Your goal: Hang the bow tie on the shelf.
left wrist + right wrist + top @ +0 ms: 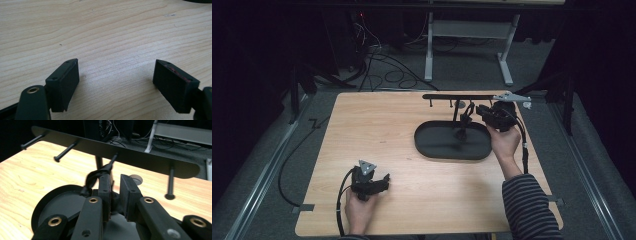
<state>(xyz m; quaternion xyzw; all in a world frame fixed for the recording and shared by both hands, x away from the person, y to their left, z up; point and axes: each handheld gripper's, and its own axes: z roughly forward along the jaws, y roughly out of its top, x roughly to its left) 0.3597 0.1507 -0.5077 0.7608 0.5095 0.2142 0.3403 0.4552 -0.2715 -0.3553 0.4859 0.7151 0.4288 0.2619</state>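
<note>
Black strap, seemingly pinched by right gripper; left gripper wide.

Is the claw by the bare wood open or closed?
Open. The left gripper holds its jaws far apart, with only bare table between them.

A black twisted loop hangs from a peg of the black rack above its oval base, far right.
</note>
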